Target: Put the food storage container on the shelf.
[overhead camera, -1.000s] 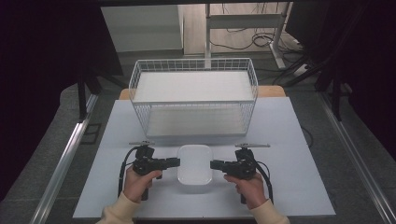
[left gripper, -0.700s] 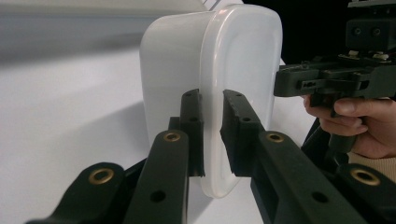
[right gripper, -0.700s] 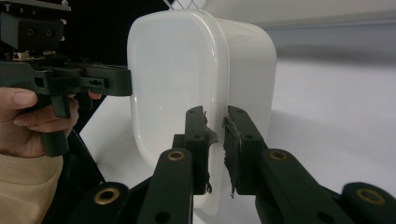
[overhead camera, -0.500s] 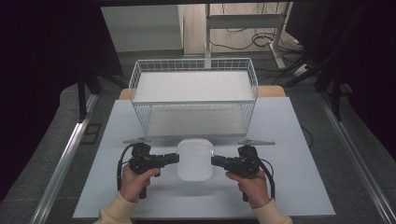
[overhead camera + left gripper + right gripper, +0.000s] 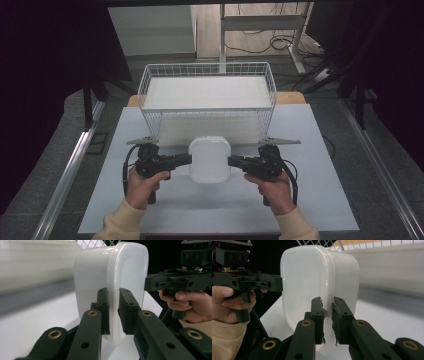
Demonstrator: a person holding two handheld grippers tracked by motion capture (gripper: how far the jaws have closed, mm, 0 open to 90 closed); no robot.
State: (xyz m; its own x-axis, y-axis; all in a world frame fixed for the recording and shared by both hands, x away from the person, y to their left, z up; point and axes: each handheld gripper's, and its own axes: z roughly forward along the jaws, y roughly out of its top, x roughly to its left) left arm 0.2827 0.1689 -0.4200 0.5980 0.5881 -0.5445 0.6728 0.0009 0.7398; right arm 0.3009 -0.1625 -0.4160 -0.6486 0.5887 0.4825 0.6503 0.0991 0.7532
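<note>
The white container (image 5: 209, 159) has risen off the table (image 5: 320, 200) and moved closer to the wire basket (image 5: 207, 95) since a second ago, its lid side now facing up. The left gripper (image 5: 186, 159) is clamped on its left rim and the right gripper (image 5: 233, 161) on its right rim, holding it between them just in front of the basket.

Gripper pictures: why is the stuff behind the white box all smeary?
In the left gripper view, the white box is sharp but the basket behind blurs into streaks. The right gripper view blurs the same way, with a shiny glare patch on the box. The high view stays fairly clear, dark at its edges.
</note>
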